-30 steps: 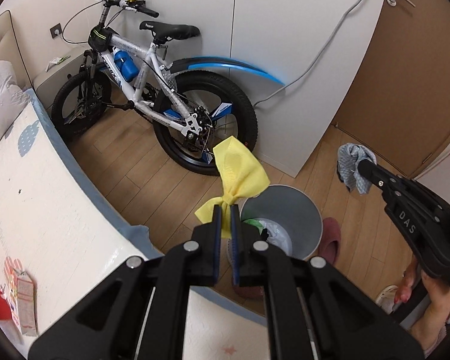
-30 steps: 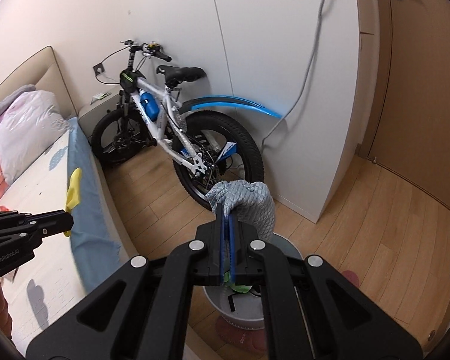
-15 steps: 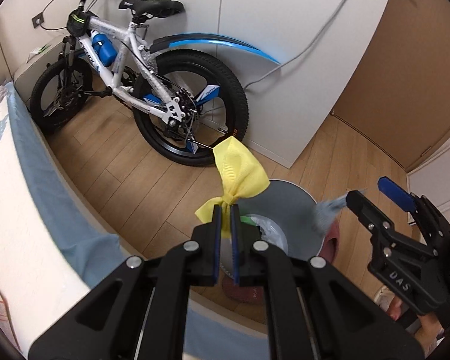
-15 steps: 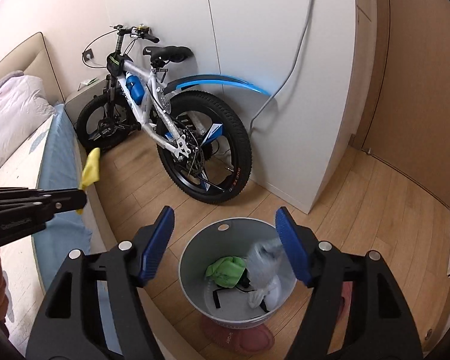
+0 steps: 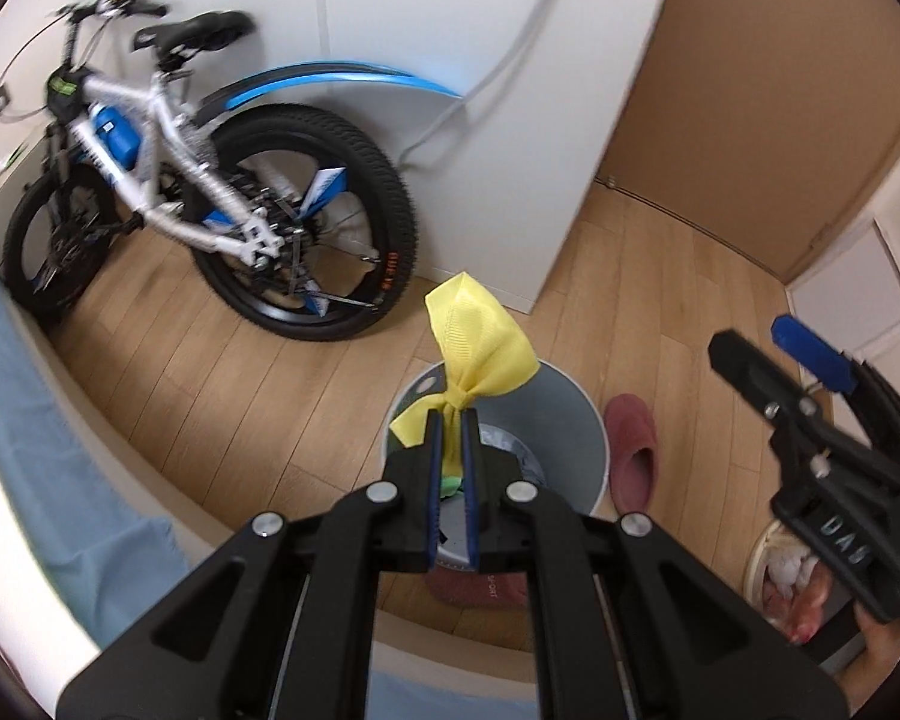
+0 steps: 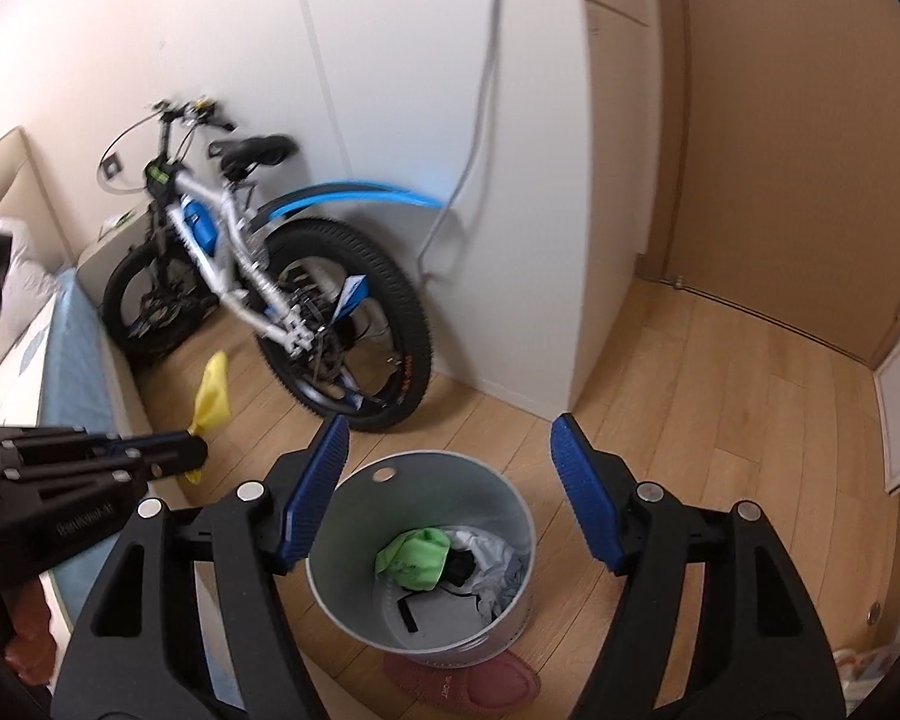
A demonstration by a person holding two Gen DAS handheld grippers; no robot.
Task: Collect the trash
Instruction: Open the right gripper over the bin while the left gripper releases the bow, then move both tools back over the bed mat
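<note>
My left gripper (image 5: 452, 420) is shut on a knotted yellow cloth scrap (image 5: 477, 351) and holds it over the near rim of a grey round trash bin (image 5: 570, 420) on the wood floor. The right wrist view shows the left gripper (image 6: 201, 447) with the yellow scrap (image 6: 213, 399) to the left of the bin (image 6: 354, 540). My right gripper (image 6: 450, 480) is open and empty above the bin; it also shows in the left wrist view (image 5: 750, 342). Inside the bin lie a green wad (image 6: 417, 558) and a grey-white cloth (image 6: 498, 564).
A white and blue bicycle (image 5: 210, 198) leans against the white wardrobe (image 6: 450, 120) behind the bin. A bed with a blue sheet edge (image 5: 42, 450) is on the left. Red slippers (image 5: 630, 444) lie by the bin. A brown door (image 6: 810, 150) is at the right.
My right gripper opened and dropped the grey cloth into the bin, and stays open above it. My left gripper carried the yellow scrap closer over the bin.
</note>
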